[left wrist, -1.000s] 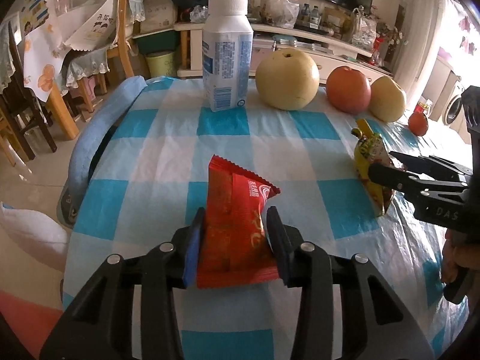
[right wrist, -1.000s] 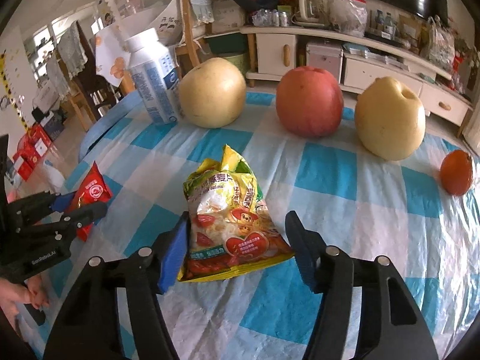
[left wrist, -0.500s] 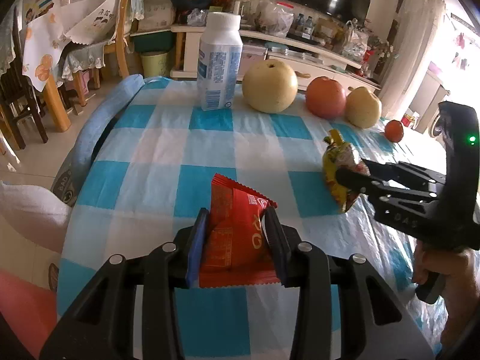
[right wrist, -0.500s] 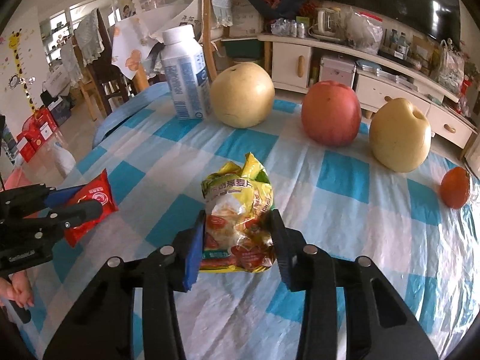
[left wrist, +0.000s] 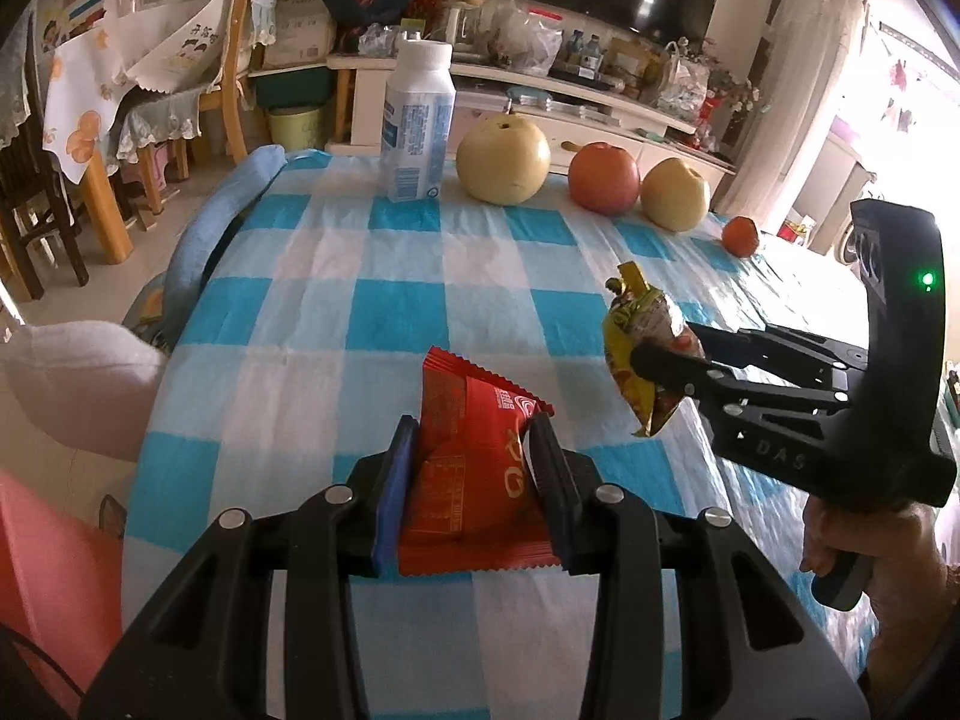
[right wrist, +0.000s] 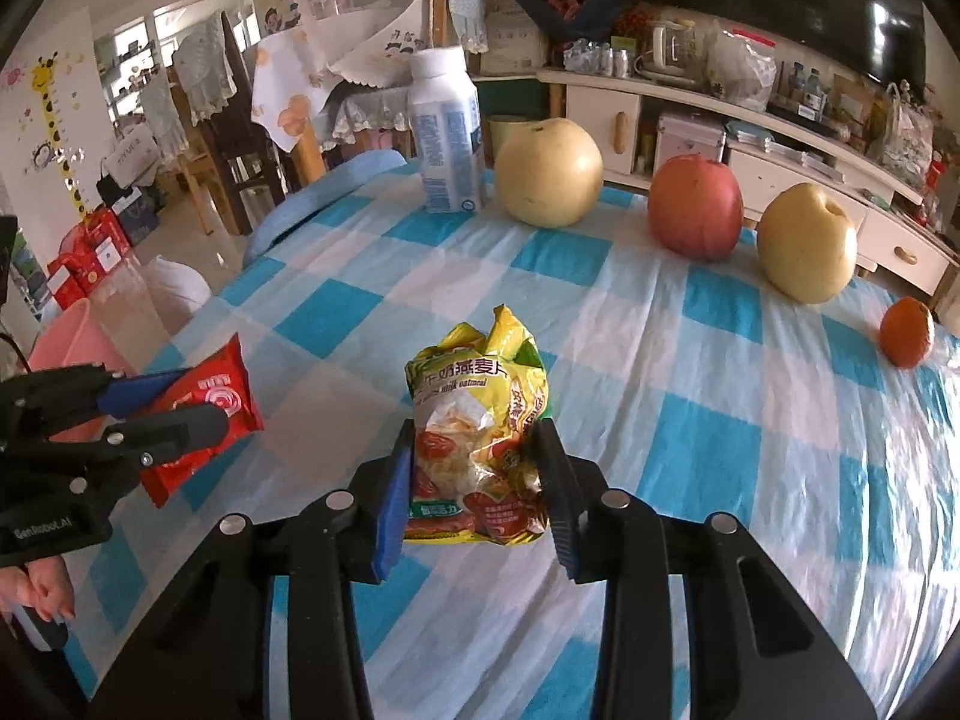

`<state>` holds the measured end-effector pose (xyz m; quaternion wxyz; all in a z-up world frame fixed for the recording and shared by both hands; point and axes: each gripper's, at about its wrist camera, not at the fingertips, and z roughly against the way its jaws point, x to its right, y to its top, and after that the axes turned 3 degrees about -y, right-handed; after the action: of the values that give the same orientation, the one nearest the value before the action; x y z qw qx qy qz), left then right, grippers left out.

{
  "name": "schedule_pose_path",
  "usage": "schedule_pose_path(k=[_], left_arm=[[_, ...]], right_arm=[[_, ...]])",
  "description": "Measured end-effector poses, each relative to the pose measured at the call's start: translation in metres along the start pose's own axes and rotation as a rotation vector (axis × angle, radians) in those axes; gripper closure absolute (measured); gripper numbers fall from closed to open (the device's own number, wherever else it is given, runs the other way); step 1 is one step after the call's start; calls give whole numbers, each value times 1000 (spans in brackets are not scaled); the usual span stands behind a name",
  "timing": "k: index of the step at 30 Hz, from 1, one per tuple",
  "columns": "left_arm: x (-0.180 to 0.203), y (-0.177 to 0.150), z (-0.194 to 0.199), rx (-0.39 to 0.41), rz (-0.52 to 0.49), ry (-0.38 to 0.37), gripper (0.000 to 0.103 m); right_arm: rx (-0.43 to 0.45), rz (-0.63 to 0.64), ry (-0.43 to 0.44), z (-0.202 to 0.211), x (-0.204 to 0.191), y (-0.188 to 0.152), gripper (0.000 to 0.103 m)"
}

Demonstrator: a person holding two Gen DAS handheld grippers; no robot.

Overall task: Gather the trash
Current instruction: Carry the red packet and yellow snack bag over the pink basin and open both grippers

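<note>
I see a table under a blue-and-white checked plastic cloth (left wrist: 390,306). Along its far edge stand a white milk bottle with blue print (left wrist: 417,120), a large yellow pear (left wrist: 503,161), a red apple (left wrist: 603,178), a smaller yellow pear (left wrist: 675,193) and a small orange (left wrist: 740,236). A cluttered white sideboard (right wrist: 750,138) stands behind the table.

My left gripper (left wrist: 474,468) pinches a red foil snack wrapper (left wrist: 474,468) above the cloth. My right gripper (right wrist: 477,474) is pressed onto a yellow crumpled oatmeal packet (right wrist: 480,420).

Only the right view shows a pink bin (right wrist: 72,336) beside the table; only the left view shows the hand (left wrist: 870,546) gripping the right handle.
</note>
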<state>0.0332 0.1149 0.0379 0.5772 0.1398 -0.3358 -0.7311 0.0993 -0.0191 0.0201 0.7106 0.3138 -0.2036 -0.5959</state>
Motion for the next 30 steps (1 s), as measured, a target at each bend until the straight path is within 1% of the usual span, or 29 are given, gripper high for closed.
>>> schedule_pose_path(k=[3,6,9,14,16,22,30], left_arm=[[-6,-8,14,16,16,3,63],[-15,-18,30,41,56,6,63],[-22,-29,46,65,83,34,63],[-34,-38,67,98,122,57,63],[-37,-40,73,109,124,78,63],[-46,-38,94,153,120,115,63],[-57,-36,116,208,124,155,63]], right_arm=[[9,-25,13,10,-7,-6,63],[17,-29,21,16,-19,-10,63],[19,-21,32,21,-35,-16,63],[12,-70,91,34,-55,-32,63],[8,-85,115,39,-62,-38,63],[13,-69,136,59,-88,-51,63],[25,-30,156,77,-117,-51,63]])
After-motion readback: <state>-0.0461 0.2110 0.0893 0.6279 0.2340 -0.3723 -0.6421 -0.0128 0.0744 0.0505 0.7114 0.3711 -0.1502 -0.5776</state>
